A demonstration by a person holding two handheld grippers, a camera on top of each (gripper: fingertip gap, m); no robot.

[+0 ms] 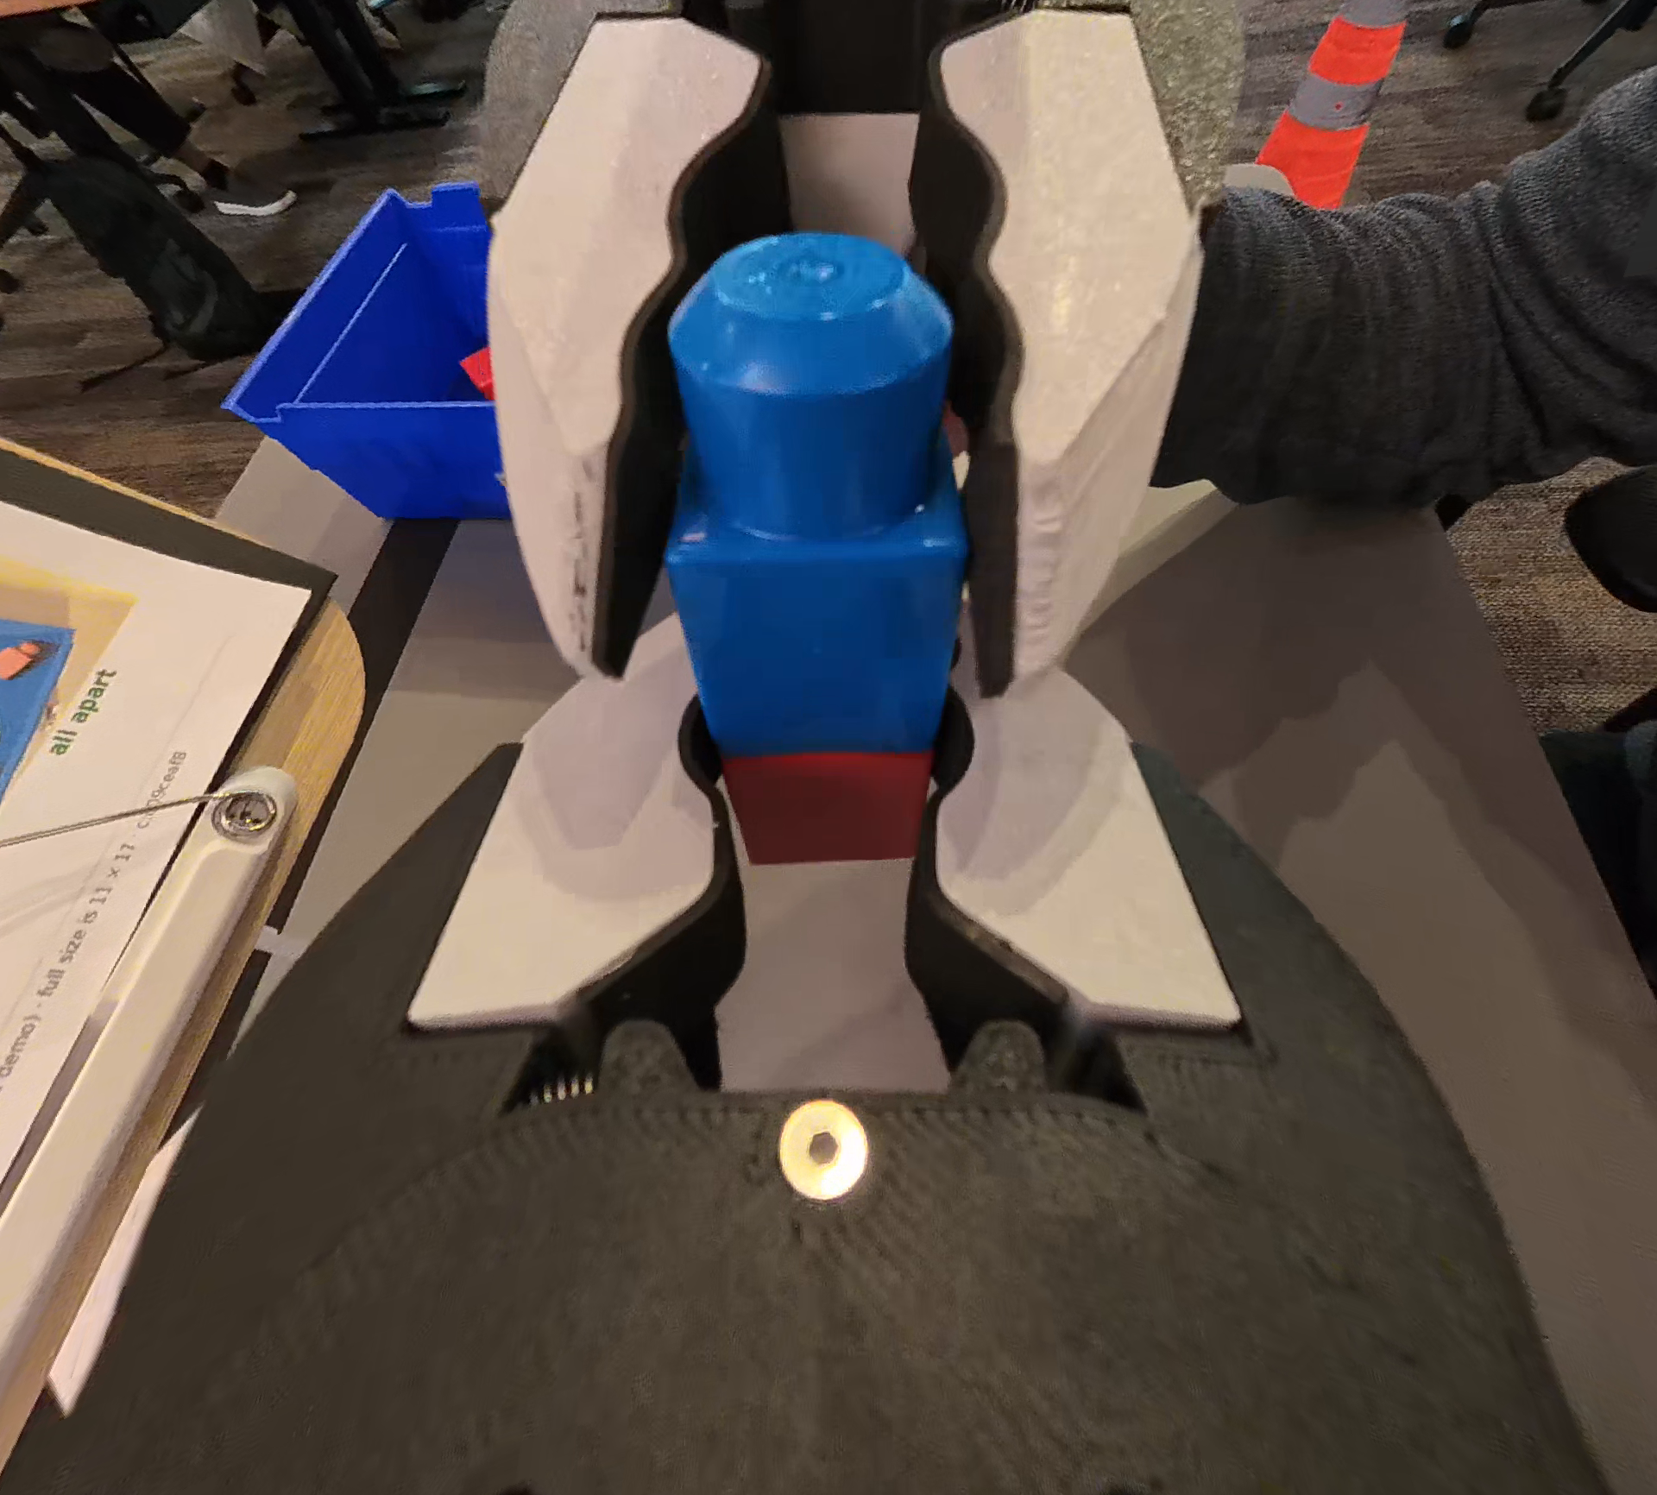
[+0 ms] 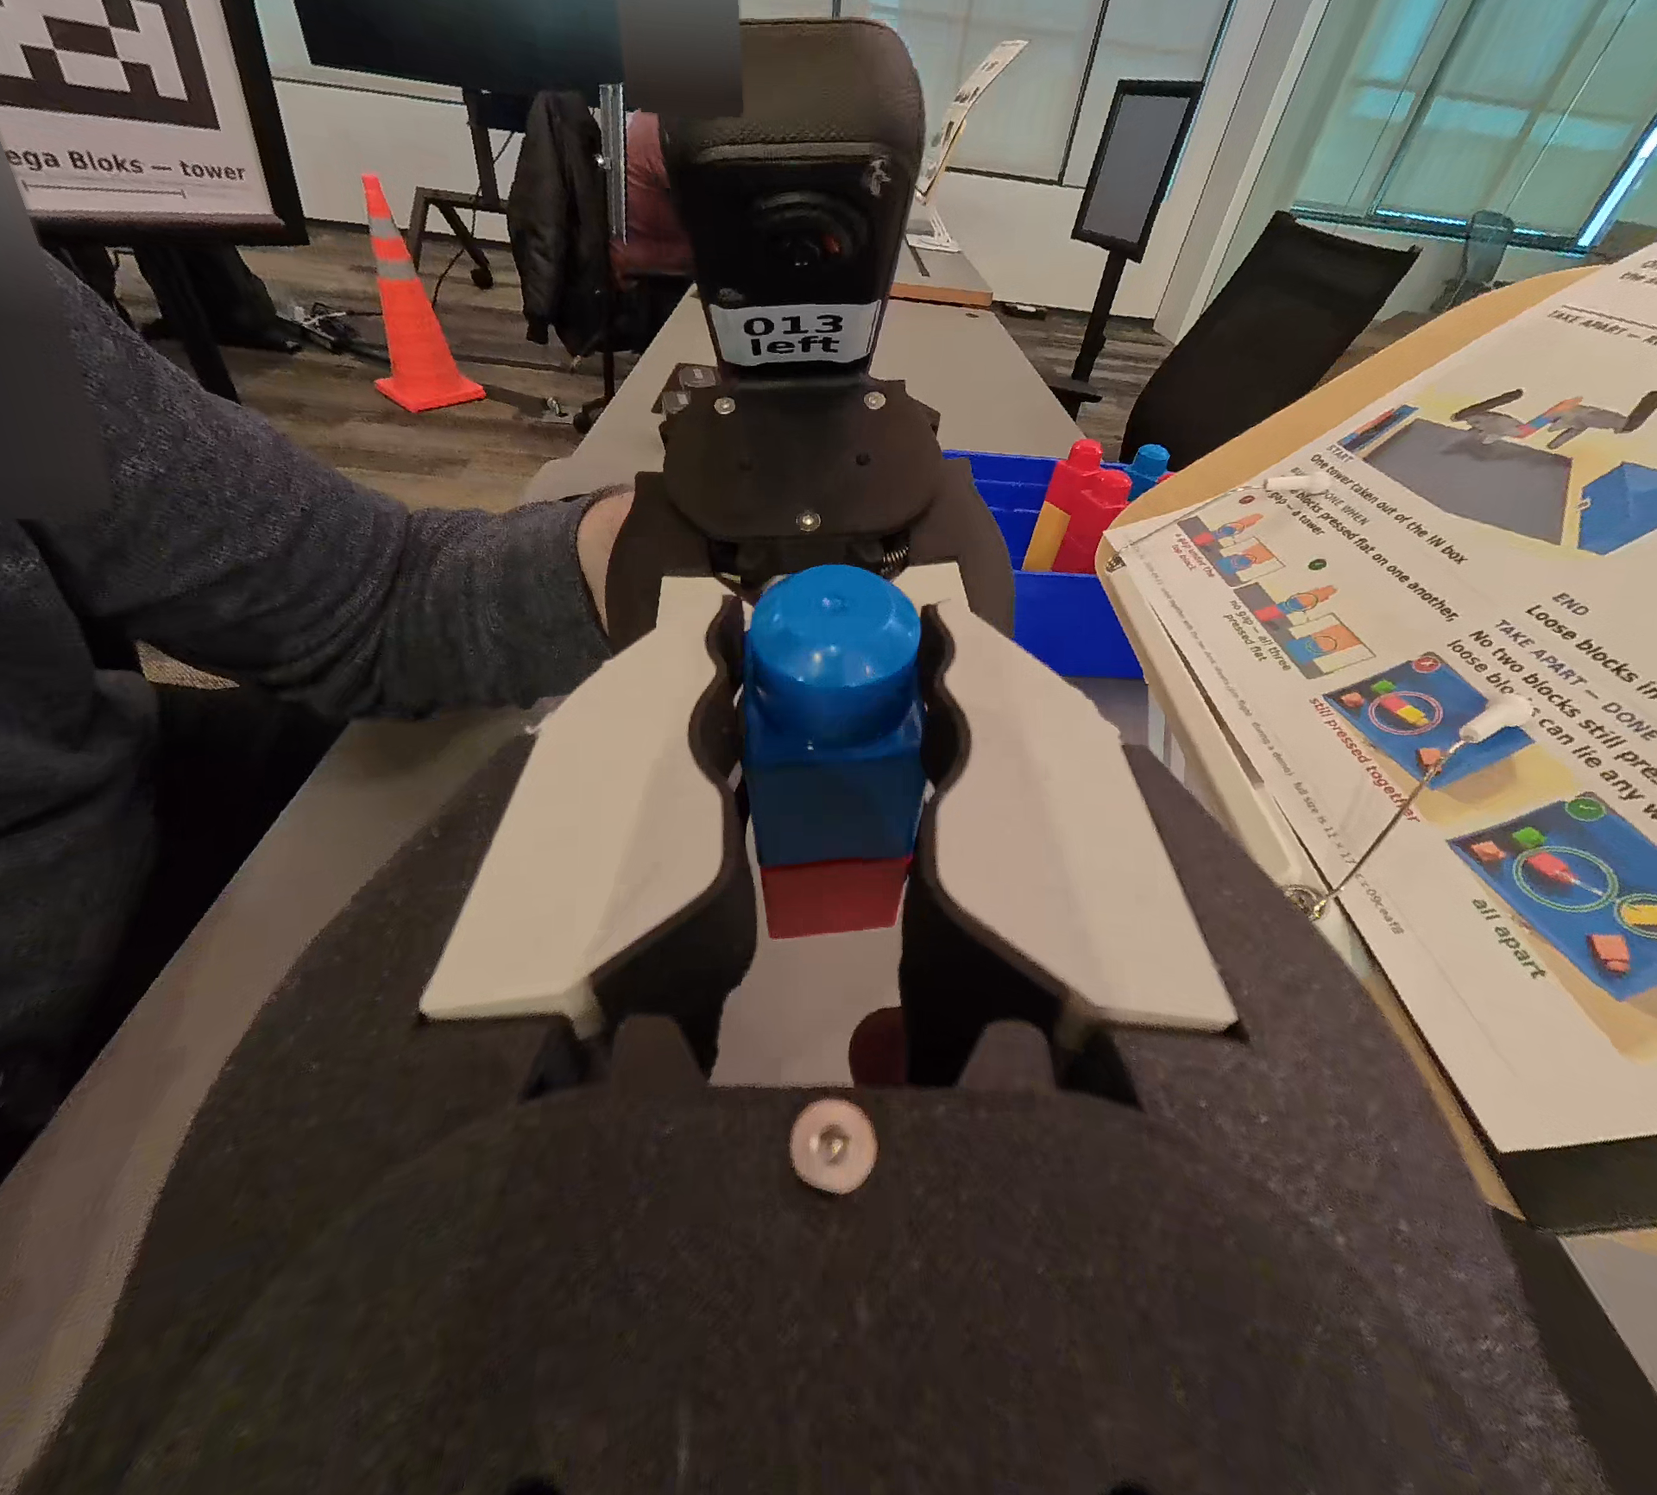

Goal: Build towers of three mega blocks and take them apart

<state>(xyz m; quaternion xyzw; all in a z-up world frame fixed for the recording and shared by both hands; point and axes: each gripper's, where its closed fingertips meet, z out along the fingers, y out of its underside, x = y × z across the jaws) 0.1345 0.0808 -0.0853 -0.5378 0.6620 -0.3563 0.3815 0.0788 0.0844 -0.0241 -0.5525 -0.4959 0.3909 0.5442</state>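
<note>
Legible matter, right wrist view – a white label (image 2: pixel 793 334) printed with black characters sits on the black camera housing (image 2: pixel 793 223) straight ahead, and a framed poster (image 2: pixel 99 17) at upper left carries a black-and-white square code above one line of black caption. An instruction sheet (image 2: pixel 1435 690) on the board at right – seen again at the left edge of the left wrist view (image 1: pixel 108 734) – bears black, red and green print beside coloured pictures.

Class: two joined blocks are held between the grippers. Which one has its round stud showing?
The blue block: its round stud stands bare on top. The red block beneath it is pressed into the blue one's underside, so only its square body shows.
</note>
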